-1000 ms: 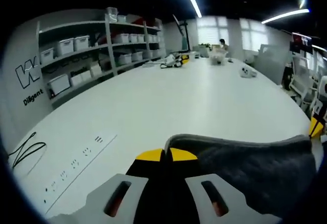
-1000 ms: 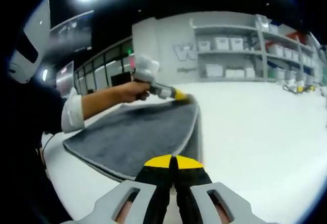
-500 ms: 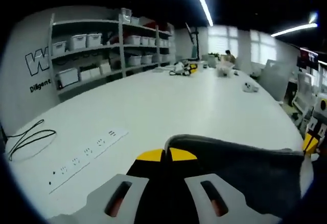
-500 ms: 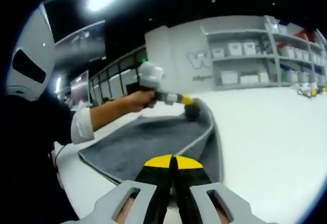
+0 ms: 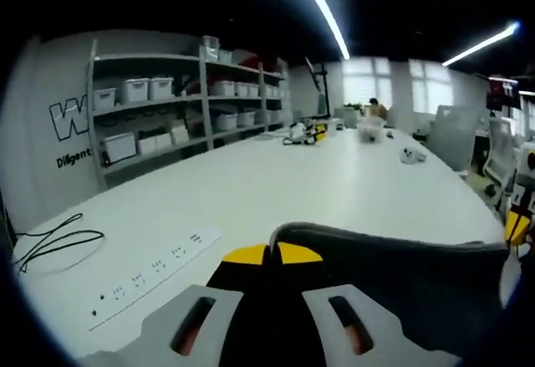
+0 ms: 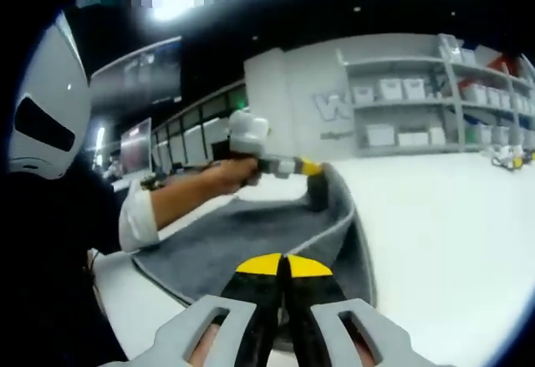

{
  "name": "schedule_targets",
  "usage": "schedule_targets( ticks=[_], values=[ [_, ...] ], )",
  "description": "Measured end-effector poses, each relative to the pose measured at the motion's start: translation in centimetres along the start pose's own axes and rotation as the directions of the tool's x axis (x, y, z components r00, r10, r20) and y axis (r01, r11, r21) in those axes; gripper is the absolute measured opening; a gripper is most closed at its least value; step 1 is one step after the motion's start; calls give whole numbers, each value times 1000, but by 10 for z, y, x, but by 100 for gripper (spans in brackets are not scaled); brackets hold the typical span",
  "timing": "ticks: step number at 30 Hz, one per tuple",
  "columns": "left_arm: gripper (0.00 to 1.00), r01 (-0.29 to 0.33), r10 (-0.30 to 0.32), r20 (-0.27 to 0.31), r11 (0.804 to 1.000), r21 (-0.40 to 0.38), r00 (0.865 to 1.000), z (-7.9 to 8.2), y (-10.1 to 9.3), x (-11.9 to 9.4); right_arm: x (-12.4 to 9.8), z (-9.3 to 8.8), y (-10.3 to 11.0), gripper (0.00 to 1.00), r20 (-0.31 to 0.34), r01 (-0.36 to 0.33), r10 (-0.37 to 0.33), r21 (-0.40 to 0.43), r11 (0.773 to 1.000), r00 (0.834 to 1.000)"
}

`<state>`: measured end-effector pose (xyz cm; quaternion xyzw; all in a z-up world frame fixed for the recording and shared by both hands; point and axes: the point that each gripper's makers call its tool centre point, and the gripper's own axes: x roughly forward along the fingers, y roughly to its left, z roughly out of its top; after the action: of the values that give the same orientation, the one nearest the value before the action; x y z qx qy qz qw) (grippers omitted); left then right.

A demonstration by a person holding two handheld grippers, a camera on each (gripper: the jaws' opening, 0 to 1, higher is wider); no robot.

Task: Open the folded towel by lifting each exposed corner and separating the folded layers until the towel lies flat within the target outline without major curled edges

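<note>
Grey towel (image 6: 251, 242) lifted between our two grippers, sagging toward the white table (image 5: 318, 175). Both grips sit on one raised edge, which runs from the left gripper (image 5: 273, 254) across to the right gripper (image 6: 282, 265); the rest of the cloth hangs and trails toward the person's side, part of it resting on the table.

Left gripper: jaws closed tight, yellow tips meeting, a corner of the towel pinched just at the tips; the cloth spreads away to the right in the left gripper view. In the right gripper view that same gripper is held out in the person's left hand (image 6: 230, 170), arm reaching forward, towel corner raised well off the table.

Right gripper: jaws also together, tips touching; the towel edge lies right at them, so we judge it pinched, though the bite itself is hidden.

No target outline visible. We judge the next move turns on drawing the two grips apart along that shared edge, then laying the towel down.
</note>
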<state>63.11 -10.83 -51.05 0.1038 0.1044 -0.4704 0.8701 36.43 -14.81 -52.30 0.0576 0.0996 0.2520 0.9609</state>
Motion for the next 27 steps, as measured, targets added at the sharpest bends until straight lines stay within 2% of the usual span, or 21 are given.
schedule_targets(
  ticks=[2,7,14,20,27],
  values=[
    [3,7,-7,3,1000,7,1000,1,-3,8,0,0,-1,0,0,4,-4,4,1000,1000],
    [3,15,-15,0,996,83,1000,2,-7,21,-1,-1,-4,0,2,18,-18,10,1000,1000],
    [3,12,-11,-21,997,78,1000,-3,-6,23,-3,1,-9,0,3,20,-20,12,1000,1000],
    [3,6,-5,-21,999,51,1000,2,0,10,0,4,-6,0,13,6,-6,20,1000,1000],
    [3,-24,25,-11,999,35,1000,7,12,-20,4,14,13,0,48,-77,74,51,996,996]
  ],
)
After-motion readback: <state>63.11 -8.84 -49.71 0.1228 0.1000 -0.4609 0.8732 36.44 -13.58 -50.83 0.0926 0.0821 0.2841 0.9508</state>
